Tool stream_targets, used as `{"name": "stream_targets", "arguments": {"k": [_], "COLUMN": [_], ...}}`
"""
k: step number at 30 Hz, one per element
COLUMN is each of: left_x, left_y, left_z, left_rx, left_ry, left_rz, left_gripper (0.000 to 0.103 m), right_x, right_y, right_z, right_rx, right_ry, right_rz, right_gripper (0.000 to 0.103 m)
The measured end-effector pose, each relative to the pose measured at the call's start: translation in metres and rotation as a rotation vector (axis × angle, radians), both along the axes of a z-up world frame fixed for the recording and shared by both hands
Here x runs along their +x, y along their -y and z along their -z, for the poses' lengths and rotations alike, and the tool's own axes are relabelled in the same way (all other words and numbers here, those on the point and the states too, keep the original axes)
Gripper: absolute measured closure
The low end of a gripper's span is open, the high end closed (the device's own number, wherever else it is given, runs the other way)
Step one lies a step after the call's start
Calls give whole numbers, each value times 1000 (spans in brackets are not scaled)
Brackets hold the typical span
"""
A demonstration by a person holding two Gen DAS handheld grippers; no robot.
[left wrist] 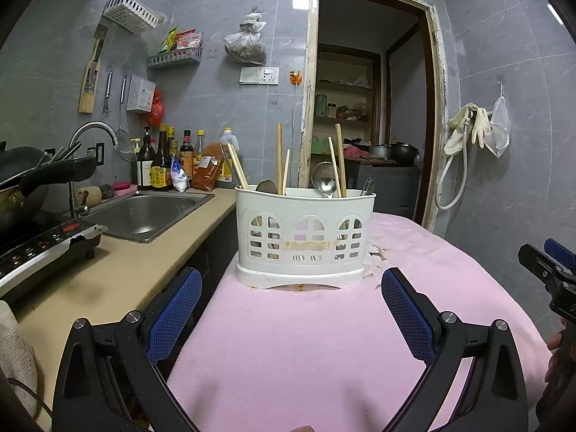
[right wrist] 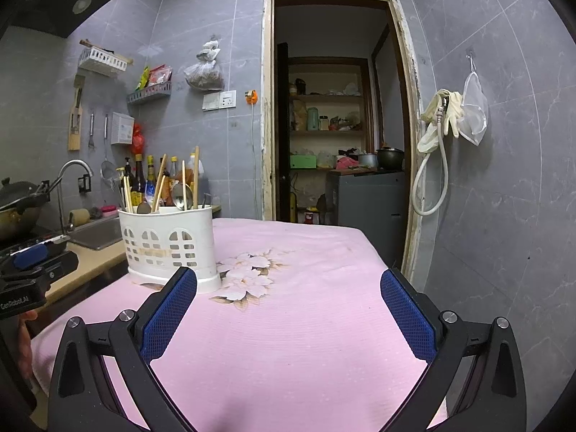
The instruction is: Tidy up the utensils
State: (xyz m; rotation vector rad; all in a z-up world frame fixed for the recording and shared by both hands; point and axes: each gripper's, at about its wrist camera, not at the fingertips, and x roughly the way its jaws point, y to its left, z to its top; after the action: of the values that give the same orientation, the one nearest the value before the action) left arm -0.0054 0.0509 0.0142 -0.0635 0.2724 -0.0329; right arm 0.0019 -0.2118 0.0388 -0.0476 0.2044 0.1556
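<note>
- The white utensil holder point(left wrist: 305, 241) stands upright on the pink tablecloth point(left wrist: 306, 352), chopsticks point(left wrist: 279, 158) and spoons point(left wrist: 324, 179) sticking up from it.
- The left gripper point(left wrist: 291, 318) faces the holder squarely, jaws wide apart and empty.
- The right gripper point(right wrist: 288, 318), also spread and empty, has the holder off to its left.
- The left gripper looks nearer; the utensils' long axes run vertically.

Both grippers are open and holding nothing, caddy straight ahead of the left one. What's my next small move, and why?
Probably ease the left gripper forward and up toward the white utensil caddy. Its open jaws sit level with the caddy's base, while the chopsticks and metal spoon stick out above the rim. The right gripper points past them.
</note>
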Motion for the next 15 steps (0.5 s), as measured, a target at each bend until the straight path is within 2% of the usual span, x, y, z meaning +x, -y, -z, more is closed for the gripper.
{"name": "stream_targets", "arguments": {"k": [15], "left_x": [1], "left_y": [0], "left_z": [2], "left_rx": [-5], "left_ry": [-1], "left_rz": [-3], "left_gripper": [5], "right_x": [3], "right_y": [3], "right_z": [2], "right_rx": [4], "right_ry": [-3], "right_rz": [6], "right_gripper": [0]}}
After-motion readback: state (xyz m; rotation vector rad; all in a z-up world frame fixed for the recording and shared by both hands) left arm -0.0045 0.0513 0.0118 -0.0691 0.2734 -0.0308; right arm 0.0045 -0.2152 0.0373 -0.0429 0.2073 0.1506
